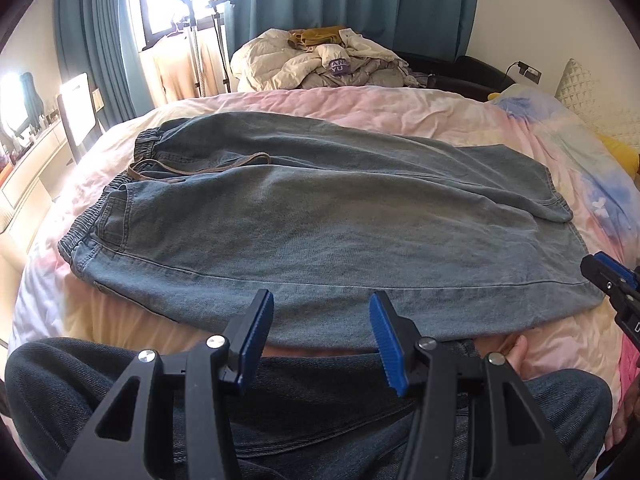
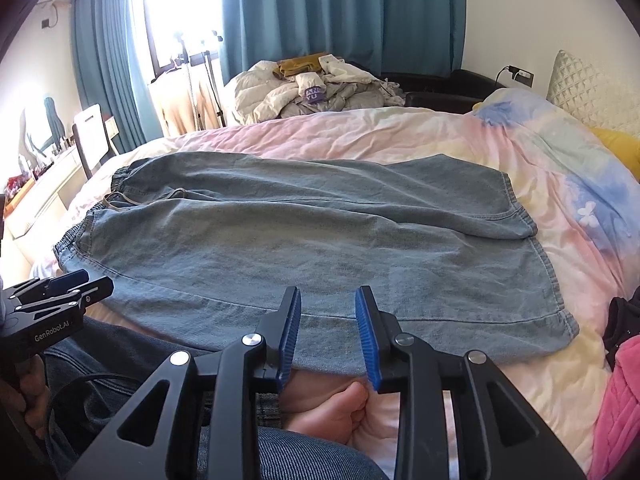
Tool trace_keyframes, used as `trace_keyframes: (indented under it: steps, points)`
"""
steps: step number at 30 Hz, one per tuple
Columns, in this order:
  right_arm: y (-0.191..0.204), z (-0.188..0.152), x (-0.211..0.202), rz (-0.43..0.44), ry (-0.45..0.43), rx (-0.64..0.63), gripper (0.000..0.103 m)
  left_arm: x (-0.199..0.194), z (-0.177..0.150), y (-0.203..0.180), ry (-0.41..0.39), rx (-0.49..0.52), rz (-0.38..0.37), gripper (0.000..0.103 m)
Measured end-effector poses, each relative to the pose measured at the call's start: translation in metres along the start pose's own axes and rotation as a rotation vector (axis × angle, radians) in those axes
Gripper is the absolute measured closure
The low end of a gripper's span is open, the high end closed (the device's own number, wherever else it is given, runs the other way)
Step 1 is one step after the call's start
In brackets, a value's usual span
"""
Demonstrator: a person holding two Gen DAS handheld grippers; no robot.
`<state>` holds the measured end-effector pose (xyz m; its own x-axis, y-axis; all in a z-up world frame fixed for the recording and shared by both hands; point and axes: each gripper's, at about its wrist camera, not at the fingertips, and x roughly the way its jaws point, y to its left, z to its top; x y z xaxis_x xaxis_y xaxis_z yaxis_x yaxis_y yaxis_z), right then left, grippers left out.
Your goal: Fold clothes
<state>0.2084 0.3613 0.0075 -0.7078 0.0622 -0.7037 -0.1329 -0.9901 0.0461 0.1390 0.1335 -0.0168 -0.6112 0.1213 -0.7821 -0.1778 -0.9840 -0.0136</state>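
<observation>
On the bed, over a pastel quilt, a pair of denim trousers lies flat, waistband to the left and leg hems to the right. The left gripper hovers above the near edge, its fingers spread with nothing between them. The right gripper hangs near the same edge, fingers parted but narrower, empty. A person's jeaned knee and bare foot sit nearest.

1 denim garment, 2 tools: left tool, right tool.
</observation>
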Motion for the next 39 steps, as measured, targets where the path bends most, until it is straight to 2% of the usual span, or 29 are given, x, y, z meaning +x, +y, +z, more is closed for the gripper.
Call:
trace_keyframes:
  steps: [8, 13, 26, 29, 35, 39]
  points:
    - [-0.005, -0.001, 0.001, 0.019, 0.000, 0.007, 0.074, 0.003, -0.001, 0.001, 0.004, -0.012, 0.002, 0.051]
    - [-0.012, -0.001, -0.001, 0.032, -0.007, 0.030, 0.073, 0.008, 0.002, 0.019, 0.022, -0.054, -0.007, 0.051]
    - [-0.093, 0.009, -0.009, -0.047, -0.019, 0.223, 0.073, 0.025, 0.024, 0.151, 0.061, -0.354, 0.032, 0.051]
    - [-0.119, 0.006, -0.003, -0.036, -0.010, 0.320, 0.072, 0.032, 0.024, 0.182, 0.089, -0.435, 0.002, 0.051]
    - [-0.158, -0.006, 0.014, -0.108, 0.044, 0.424, 0.072, 0.038, 0.027, 0.255, 0.121, -0.599, -0.020, 0.052]
    - [-0.188, -0.018, 0.026, -0.068, 0.066, 0.552, 0.072, 0.044, 0.023, 0.307, 0.161, -0.735, -0.067, 0.052]
